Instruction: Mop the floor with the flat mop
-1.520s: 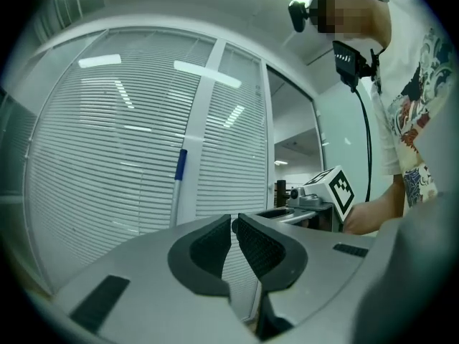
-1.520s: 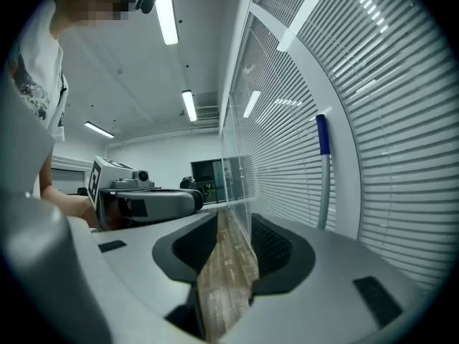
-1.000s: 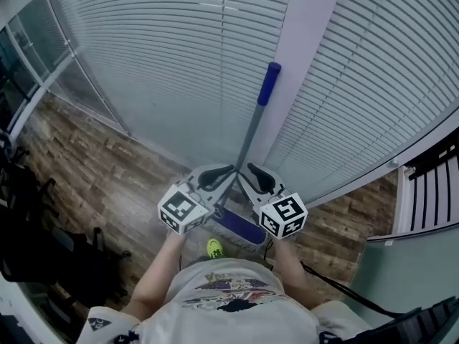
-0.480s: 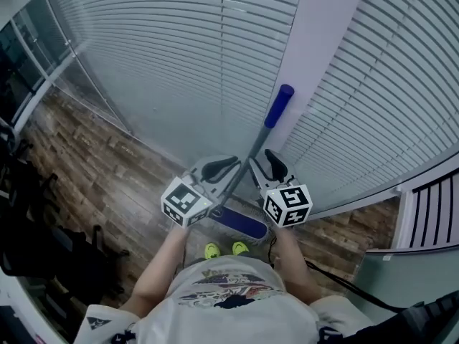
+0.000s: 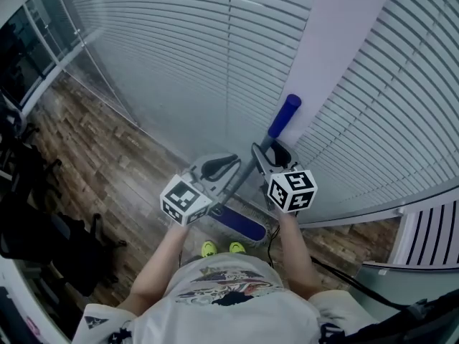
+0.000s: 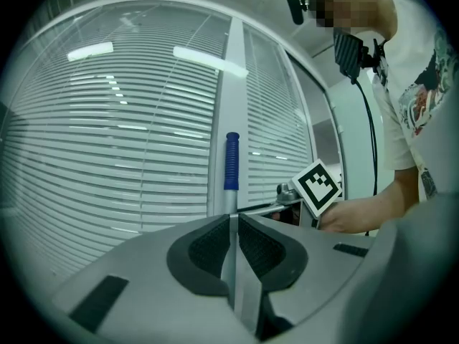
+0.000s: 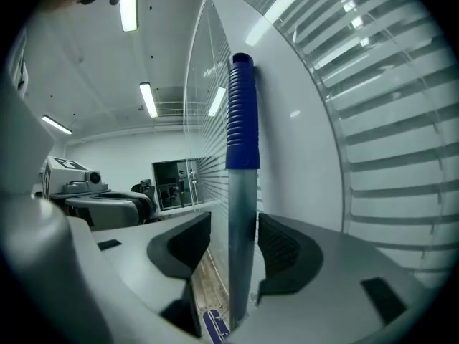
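Mop (image 5: 242, 178) held nearly upright in front of the person, its head (image 5: 240, 224) flat on the floor (image 5: 107, 170) just ahead of the shoes (image 5: 209, 249) and close to the base of the blinds (image 5: 165, 63). The blue grip (image 5: 285, 115) rises above both tools toward the pillar (image 5: 337, 41). The left gripper (image 5: 228, 167) is the lower hold: its pads are pressed together on the bare shaft (image 6: 229, 205), which carries the mop and lets the head be steered. The right gripper (image 5: 267, 155) sits higher, just below the grip. Its jaws have just been opening and now stand spread, with the shaft (image 7: 242, 213) between the pads but not pinched; a gap shows on the left side. This is judged to be a regrip, the upper hand freeing itself to slide along the shaft while the lower one keeps hold. With only one tool clamped, the mop could tip or twist. The blinds and pillar close off the front, so any stroke must run sideways or backward. Dark chairs (image 5: 43, 242) crowd the floor to the left, and a cable (image 5: 344, 282) trails along the floor behind the person to the right.
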`<state>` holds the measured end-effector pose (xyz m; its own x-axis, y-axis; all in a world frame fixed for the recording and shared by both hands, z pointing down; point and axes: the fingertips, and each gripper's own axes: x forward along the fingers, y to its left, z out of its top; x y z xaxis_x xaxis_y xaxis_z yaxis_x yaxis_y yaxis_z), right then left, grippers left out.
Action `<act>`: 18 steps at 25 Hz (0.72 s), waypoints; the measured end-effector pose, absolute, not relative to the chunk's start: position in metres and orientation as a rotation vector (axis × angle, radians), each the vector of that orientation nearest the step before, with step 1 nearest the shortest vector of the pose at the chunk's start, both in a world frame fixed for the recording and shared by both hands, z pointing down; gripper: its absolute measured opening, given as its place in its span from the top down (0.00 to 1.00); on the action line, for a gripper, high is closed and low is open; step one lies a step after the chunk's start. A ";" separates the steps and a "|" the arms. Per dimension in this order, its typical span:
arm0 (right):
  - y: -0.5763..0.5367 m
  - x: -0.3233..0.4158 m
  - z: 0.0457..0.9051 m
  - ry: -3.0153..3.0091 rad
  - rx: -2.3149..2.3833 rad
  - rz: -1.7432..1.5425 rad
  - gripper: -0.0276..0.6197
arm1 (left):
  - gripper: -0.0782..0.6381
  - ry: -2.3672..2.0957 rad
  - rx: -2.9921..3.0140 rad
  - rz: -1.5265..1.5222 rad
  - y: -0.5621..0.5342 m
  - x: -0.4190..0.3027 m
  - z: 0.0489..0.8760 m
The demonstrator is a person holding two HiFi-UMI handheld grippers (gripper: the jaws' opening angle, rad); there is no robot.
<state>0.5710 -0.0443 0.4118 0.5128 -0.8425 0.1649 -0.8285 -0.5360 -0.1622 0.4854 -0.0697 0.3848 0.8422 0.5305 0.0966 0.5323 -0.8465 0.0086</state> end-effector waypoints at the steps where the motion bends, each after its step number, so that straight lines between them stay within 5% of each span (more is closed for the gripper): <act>1: -0.046 0.573 0.411 1.490 -2.676 -0.348 0.66 | 0.86 -0.857 -3.000 -0.143 -0.070 0.487 0.382; 7: -0.050 0.567 0.414 1.585 -2.624 -0.325 0.77 | 0.86 -0.783 -3.008 -0.093 -0.078 0.486 0.373; 14: -0.063 0.533 0.416 1.761 -2.540 -0.250 0.77 | 0.85 -0.753 -2.958 0.038 -0.070 0.482 0.349; 18: -0.058 0.518 0.409 1.842 -2.491 -0.219 0.77 | 0.69 -0.715 -2.901 0.104 -0.049 0.483 0.323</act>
